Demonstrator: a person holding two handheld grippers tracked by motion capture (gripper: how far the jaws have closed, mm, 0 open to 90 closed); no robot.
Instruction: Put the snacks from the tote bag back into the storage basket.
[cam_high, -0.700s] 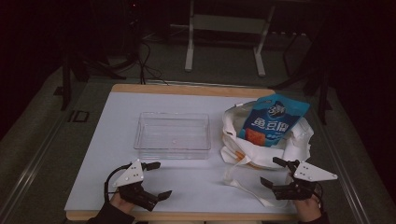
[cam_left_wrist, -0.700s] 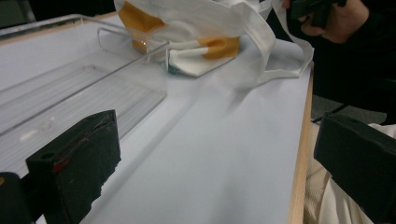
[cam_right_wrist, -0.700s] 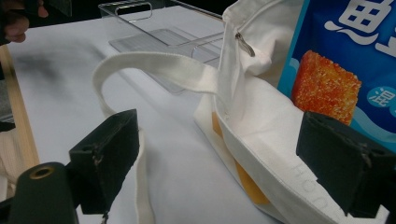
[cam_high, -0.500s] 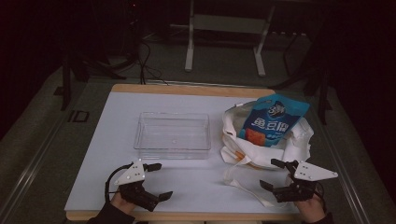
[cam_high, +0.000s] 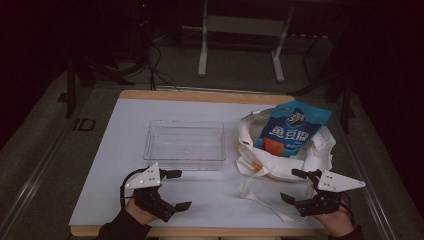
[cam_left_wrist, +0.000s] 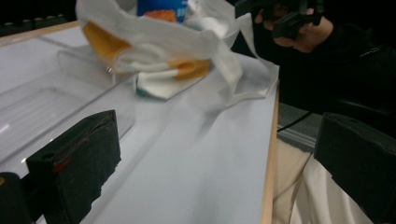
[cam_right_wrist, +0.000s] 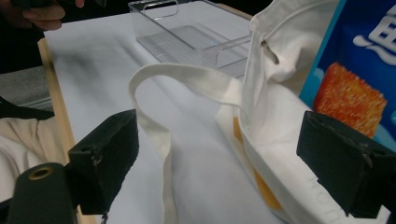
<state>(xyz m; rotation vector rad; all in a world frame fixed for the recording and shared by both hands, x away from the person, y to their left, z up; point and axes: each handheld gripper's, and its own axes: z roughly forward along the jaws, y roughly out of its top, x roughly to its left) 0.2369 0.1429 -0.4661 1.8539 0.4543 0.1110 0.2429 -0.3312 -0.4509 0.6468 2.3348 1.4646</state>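
High view puts the snack bag (cam_high: 291, 129) upright in the white tote (cam_high: 320, 152) at the table's (cam_high: 125, 125) 3 o'clock side, its long axis leaning toward 1 o'clock. It lies at about 11 o'clock from the right gripper (cam_high: 300, 187), which is the nearer; the left gripper (cam_high: 177, 190) sits well apart at 7 o'clock, below the clear tray (cam_high: 185, 145). Both grippers are released, jaws spread, holding nothing. Large Chinese characters mark the blue bag; I cannot read the brand
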